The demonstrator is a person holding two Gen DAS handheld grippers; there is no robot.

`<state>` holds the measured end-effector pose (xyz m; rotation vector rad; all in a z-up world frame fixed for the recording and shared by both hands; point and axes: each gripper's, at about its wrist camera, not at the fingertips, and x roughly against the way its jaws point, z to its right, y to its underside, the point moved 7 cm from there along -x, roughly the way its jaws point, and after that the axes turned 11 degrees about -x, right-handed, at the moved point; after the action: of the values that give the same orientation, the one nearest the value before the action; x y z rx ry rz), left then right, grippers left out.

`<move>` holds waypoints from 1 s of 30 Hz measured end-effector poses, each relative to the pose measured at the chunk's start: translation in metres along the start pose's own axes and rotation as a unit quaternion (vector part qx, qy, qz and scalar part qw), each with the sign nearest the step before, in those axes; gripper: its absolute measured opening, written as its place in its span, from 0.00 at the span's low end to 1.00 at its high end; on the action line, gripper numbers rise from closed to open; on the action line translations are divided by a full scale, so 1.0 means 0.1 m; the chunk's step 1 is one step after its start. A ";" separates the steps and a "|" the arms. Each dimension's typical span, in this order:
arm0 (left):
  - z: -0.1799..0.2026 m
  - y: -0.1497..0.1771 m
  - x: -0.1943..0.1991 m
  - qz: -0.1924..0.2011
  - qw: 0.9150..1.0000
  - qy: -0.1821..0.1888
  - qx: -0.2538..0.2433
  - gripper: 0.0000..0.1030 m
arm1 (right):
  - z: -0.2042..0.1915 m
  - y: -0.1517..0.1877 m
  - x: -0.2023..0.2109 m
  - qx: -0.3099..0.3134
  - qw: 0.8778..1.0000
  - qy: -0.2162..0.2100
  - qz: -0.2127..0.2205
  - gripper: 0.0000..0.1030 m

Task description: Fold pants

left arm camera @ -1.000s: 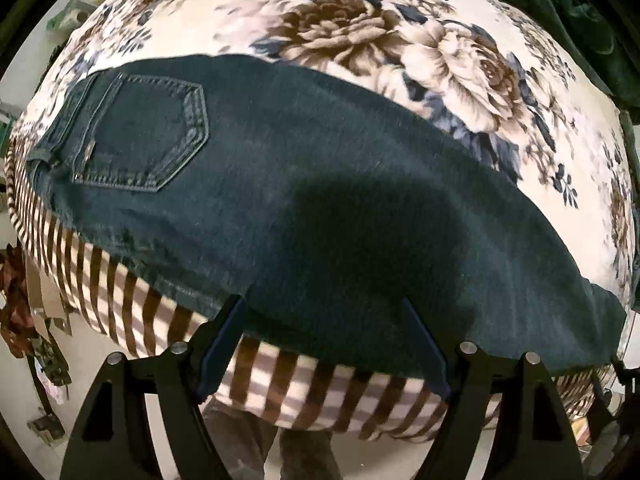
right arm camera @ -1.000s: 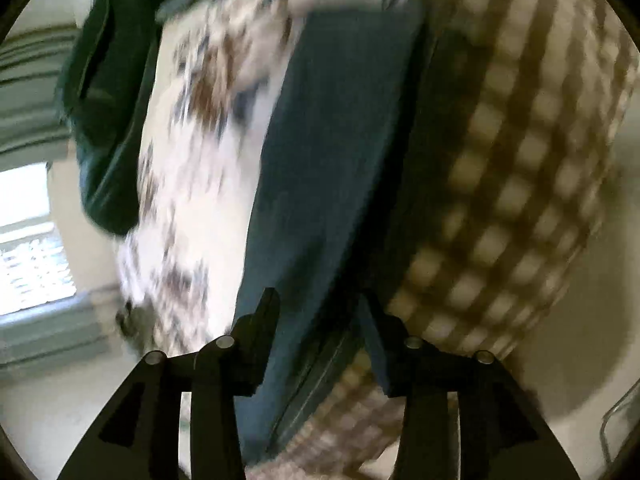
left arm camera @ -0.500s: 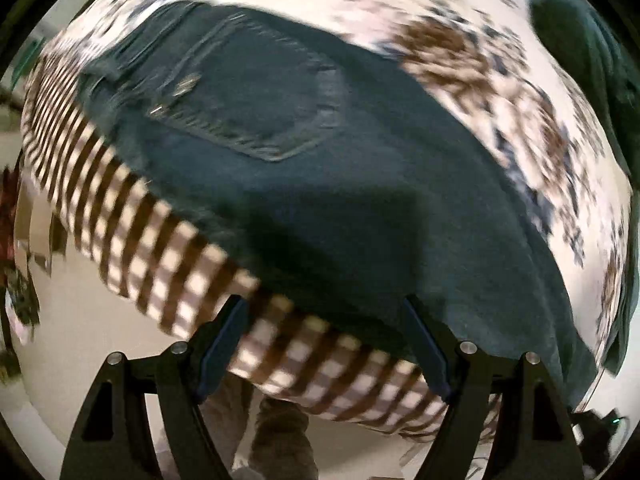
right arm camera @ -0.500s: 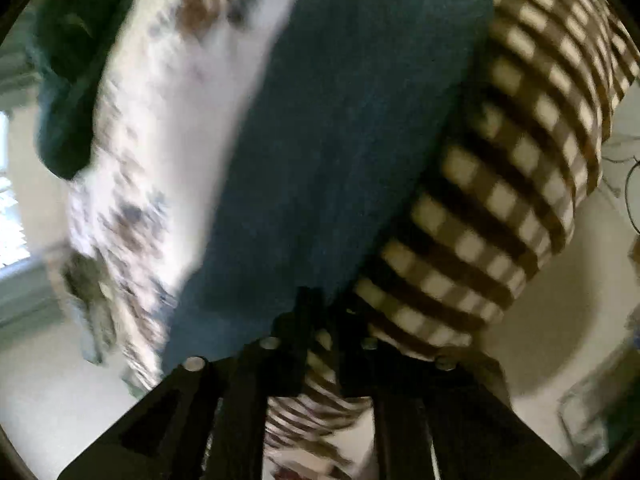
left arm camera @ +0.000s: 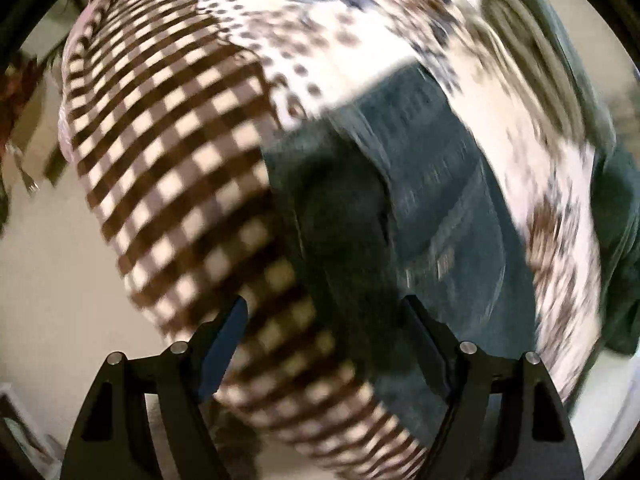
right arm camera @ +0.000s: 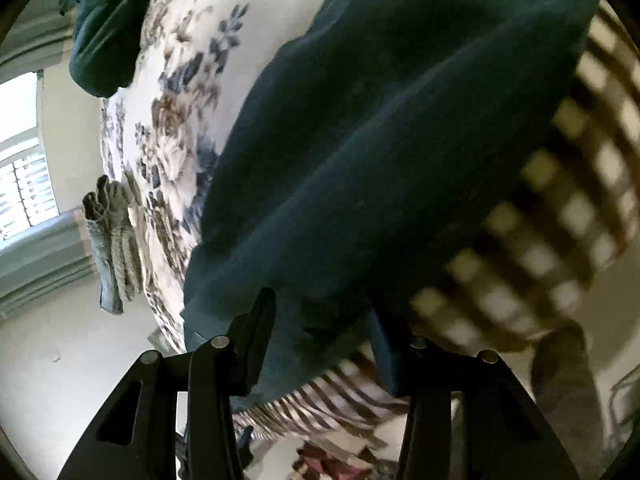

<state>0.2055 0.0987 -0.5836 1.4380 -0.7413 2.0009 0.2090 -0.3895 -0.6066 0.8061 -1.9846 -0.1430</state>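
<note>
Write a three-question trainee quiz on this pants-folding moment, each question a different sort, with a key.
1. True or false: the dark blue denim pants lie on the white bedspread with brown and blue flowers.
2. Multiple choice: what pattern covers the side of the bed below the pants in the right wrist view? A) plain green B) brown and cream checked cloth C) red dots
3. Fill in: the dark green blanket is bunched at the bed's far ____ in the right wrist view.

Key: 1 true. 2 B. 3 edge.

Note for the trainee: the left gripper and the right gripper both hover over the cloth with nothing pressed between the pads.
</note>
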 end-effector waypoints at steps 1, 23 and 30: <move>0.01 -0.06 -0.01 0.011 1.000 0.017 0.008 0.53 | -0.05 0.02 -0.04 0.000 1.000 -0.002 0.013 0.33; -0.15 -0.24 0.21 -0.023 0.998 0.028 -0.058 0.71 | -0.86 0.78 -0.04 0.209 0.943 0.245 -0.076 0.51; -0.19 -0.39 0.10 0.008 0.995 -0.024 -0.091 0.77 | -2.32 0.99 -1.17 0.375 0.891 0.238 -0.100 0.52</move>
<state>0.2181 0.1405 -0.5747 1.3808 -0.9338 1.8626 0.3883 -0.1927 -0.5279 1.3792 -1.4562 0.6879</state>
